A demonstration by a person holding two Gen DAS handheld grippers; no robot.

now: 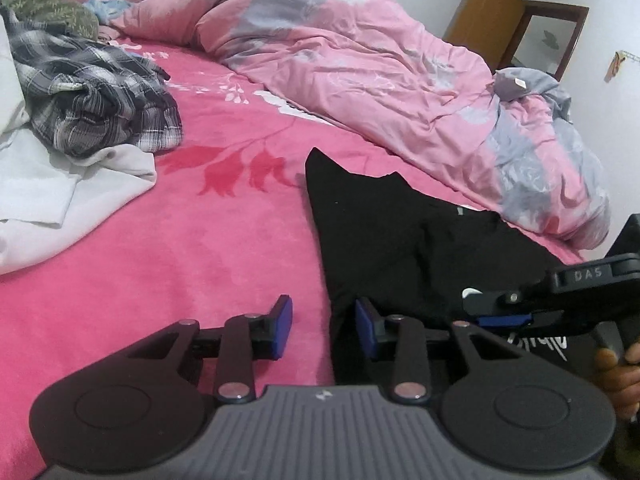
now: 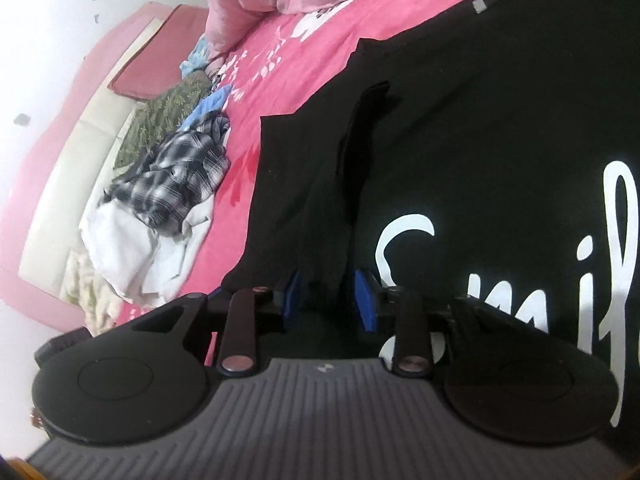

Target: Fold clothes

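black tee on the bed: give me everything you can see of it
The black T-shirt is a soft knit garment lying spread, a little rumpled, on the pink bedspread, beside the pink floral duvet. White script lettering runs across it and a small grey tag sits near one edge. One pointed corner sticks out across the bedspread. The left gripper straddles its near edge, jaws apart. A raised fold stands between the right gripper's pads.

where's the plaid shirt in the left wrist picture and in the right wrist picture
Left wrist view: plaid shirt crumpled at upper left, on the white cloth.
Right wrist view: plaid shirt left of centre, on the same white cloth.
Shared landmark: the black T-shirt on the pink bedspread.
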